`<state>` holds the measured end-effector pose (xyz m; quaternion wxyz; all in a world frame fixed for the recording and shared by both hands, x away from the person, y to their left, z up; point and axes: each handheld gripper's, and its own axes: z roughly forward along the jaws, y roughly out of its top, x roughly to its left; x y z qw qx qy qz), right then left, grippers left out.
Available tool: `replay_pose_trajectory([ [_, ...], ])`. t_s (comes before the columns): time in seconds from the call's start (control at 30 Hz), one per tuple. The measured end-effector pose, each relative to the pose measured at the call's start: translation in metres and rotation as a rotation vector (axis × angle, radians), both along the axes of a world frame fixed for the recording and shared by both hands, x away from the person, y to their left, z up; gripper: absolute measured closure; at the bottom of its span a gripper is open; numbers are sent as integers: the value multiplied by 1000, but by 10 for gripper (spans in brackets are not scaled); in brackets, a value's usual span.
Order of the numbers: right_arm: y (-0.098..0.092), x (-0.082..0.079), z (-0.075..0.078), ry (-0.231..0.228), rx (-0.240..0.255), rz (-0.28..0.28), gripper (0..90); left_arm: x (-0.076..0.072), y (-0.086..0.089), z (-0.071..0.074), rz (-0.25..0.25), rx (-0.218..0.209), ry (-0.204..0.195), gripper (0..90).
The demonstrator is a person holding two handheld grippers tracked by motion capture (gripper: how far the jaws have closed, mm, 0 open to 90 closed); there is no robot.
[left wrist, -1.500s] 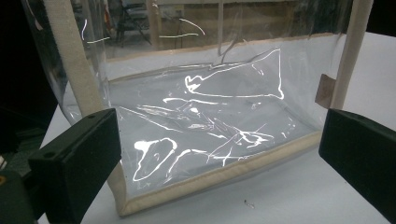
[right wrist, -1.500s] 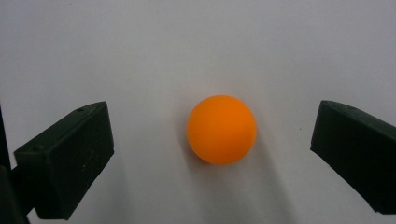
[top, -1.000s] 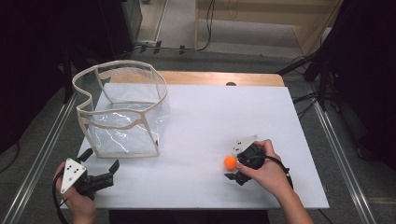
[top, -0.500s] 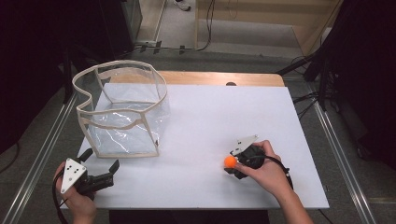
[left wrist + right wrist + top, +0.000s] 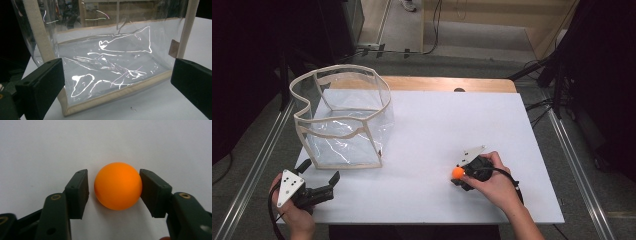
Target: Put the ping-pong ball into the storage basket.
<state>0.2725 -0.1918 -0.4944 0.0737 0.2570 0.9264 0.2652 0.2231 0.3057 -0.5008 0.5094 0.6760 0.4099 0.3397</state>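
Right gripper around an orange ball on the white table: one jaw touching, a slight gap at the other, so not yet clamped. Left gripper wide apart, empty, facing the clear bag near the table's front-left corner.

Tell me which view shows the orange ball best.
The right gripper view: the small, smooth orange ball sits large between the right claw, one jaw touching it, a thin gap at the other. The high view shows it as a tiny dot at that claw. The left gripper view faces the clear plastic bag.
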Motion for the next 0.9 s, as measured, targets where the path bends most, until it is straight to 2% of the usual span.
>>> replay_pose_trajectory([
  [0.1,0,1,0,1,-3,-5,475,0,0,0,0,0,1,0],
  [0.33,0,1,0,2,-12,-1,481,0,0,0,-1,-1,0,0],
  [0.9,-4,3,12,5,18,28,481,0,0,0,-1,1,1,0],
])
